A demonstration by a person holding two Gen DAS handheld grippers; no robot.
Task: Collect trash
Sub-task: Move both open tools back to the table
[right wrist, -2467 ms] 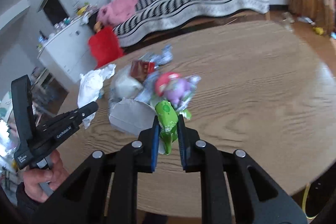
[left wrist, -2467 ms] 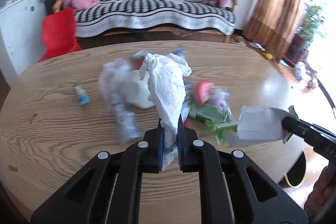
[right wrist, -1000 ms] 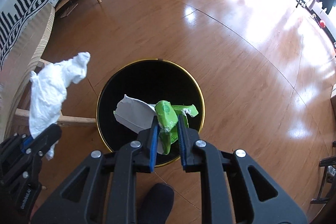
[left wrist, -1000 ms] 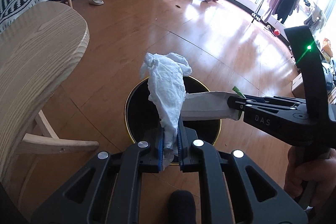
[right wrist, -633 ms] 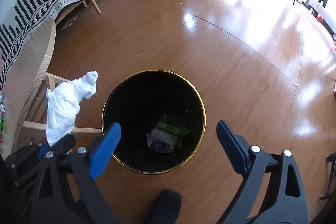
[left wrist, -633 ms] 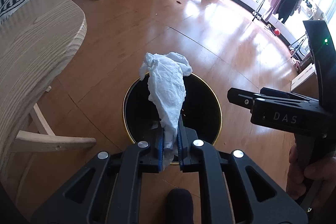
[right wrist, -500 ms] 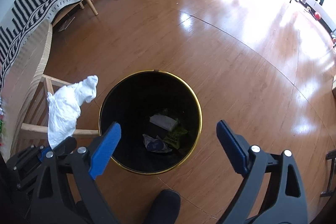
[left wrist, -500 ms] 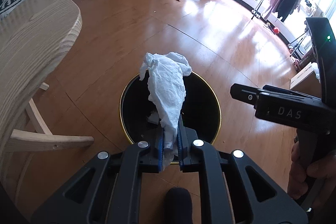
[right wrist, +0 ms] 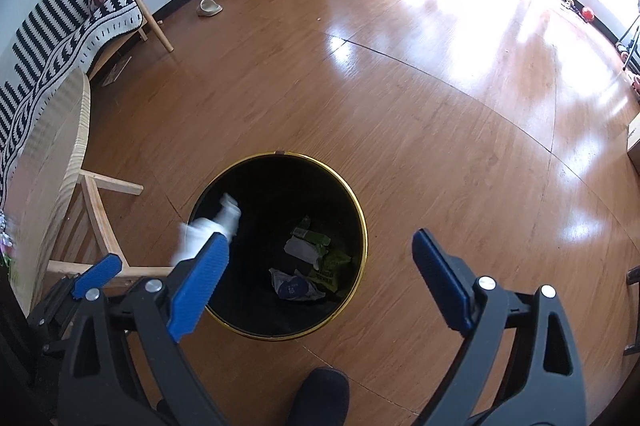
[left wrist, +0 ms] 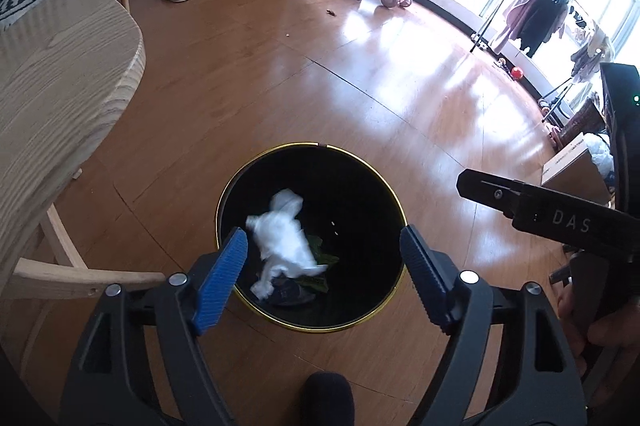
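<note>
Wooden floor (left wrist: 360,74) lies under your released left hand-held gripper (left wrist: 324,258); below it the crumpled tissue (left wrist: 284,238) drops into the black bin (left wrist: 384,186), right hand-held gripper (right wrist: 320,266) spread too.

The white tissue (left wrist: 282,234) is a motion-blurred smear; wrappers (right wrist: 310,266) beneath at six o'clock are unreadable; the counter (left wrist: 52,74) runs off-frame at nine.

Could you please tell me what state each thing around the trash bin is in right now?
Left tongs: open, holding nothing.
Right tongs: open, holding nothing.
White tissue: released, blurred, dropping into the bin.
Black trash bin: upright on the floor, uncovered, partly filled.
Green wrapper: lying in the bin bottom.
</note>
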